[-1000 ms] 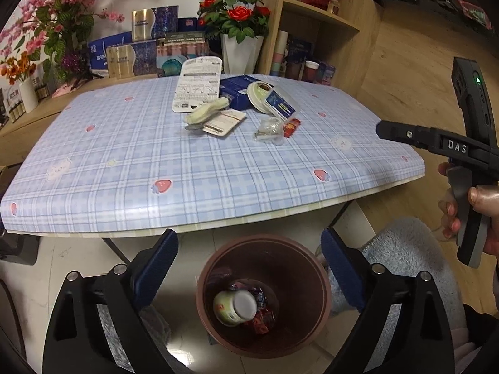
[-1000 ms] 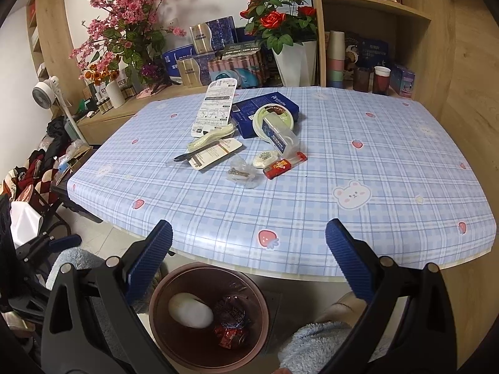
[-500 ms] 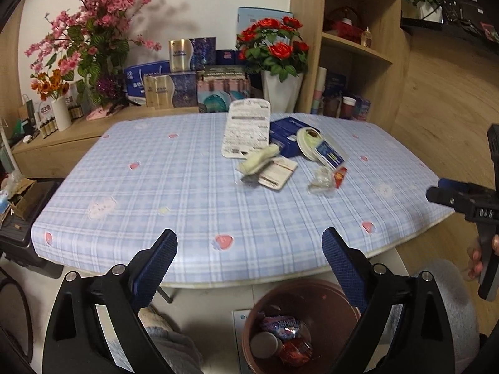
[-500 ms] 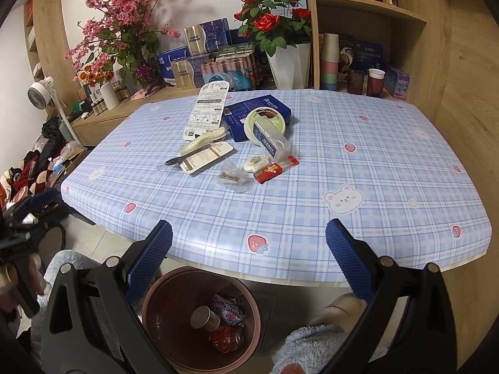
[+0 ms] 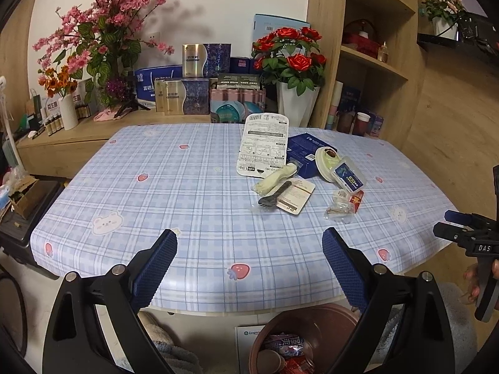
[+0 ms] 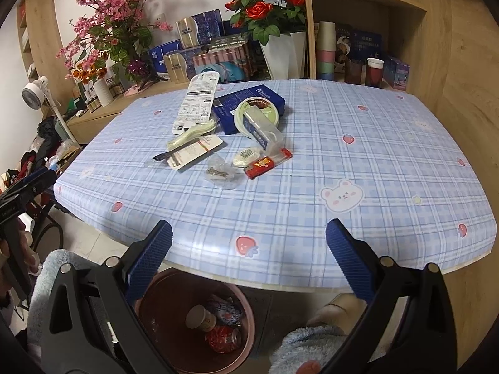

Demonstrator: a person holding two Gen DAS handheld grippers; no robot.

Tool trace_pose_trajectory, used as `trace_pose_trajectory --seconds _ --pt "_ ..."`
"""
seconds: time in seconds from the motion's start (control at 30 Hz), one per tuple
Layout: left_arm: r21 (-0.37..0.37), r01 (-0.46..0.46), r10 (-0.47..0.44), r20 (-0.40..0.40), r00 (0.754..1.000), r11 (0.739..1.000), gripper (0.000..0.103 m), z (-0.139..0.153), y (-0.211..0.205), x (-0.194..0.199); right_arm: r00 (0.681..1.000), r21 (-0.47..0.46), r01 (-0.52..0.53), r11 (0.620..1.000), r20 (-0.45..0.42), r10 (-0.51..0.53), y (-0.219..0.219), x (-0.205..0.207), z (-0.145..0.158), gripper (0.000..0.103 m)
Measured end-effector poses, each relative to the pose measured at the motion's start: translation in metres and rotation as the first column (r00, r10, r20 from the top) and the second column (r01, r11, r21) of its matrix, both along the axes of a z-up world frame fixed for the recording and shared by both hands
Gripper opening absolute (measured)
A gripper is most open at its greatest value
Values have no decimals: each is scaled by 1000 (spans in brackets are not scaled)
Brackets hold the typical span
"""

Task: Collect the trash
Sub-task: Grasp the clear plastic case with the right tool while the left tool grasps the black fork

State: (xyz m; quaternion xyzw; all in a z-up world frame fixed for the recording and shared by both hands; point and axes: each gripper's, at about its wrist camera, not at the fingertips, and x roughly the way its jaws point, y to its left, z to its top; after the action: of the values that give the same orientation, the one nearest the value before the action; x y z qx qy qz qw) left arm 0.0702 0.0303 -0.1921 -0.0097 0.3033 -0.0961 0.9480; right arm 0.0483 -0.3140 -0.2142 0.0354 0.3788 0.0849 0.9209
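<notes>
A brown trash bin [image 6: 193, 321] stands on the floor under the table's near edge, holding a paper cup and red wrappers; it also shows at the bottom as the bin [image 5: 312, 321]. Litter lies mid-table: a clear plastic bag [image 6: 223, 173], a red wrapper [image 6: 268, 162], a black fork [image 5: 274, 194], a white packet [image 6: 246, 156], a paper card [image 5: 294, 198]. My left gripper [image 5: 249, 268] is open and empty over the near edge. My right gripper [image 6: 249, 255] is open and empty too, above the bin.
A blue box [image 6: 249, 107], a round lid [image 6: 257, 112] and a long instruction card [image 5: 263, 143] lie farther back on the blue plaid table [image 5: 174, 187]. Vases of flowers [image 5: 290, 62] and boxes line the rear; wooden shelves [image 5: 368, 62] stand at right.
Both grippers have risen and tilted up from the bin toward the tabletop; the left one moved most. Both stay open and empty.
</notes>
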Motion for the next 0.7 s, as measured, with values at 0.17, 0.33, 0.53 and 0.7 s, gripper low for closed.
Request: trace_pose_trajectory --seconds 0.17,0.33,0.53,0.7 --pt "9 -6 6 -1 1000 1000 92 -5 0 15 1000 -13 5 1000 -13 -6 -5 18 -9 97" --pt "17 -8 8 -14 1000 1000 92 -13 -2 38 1000 -73 0 997 -14 -1 -4 47 -15 97" --pt "24 20 -20 -23 1000 1000 92 -22 -11 63 999 -138 -41 990 -15 39 2 96 -21 97" --pt "35 69 -68 -37 997 997 92 -29 -23 87 994 -208 -106 972 8 111 17 145 -27 94"
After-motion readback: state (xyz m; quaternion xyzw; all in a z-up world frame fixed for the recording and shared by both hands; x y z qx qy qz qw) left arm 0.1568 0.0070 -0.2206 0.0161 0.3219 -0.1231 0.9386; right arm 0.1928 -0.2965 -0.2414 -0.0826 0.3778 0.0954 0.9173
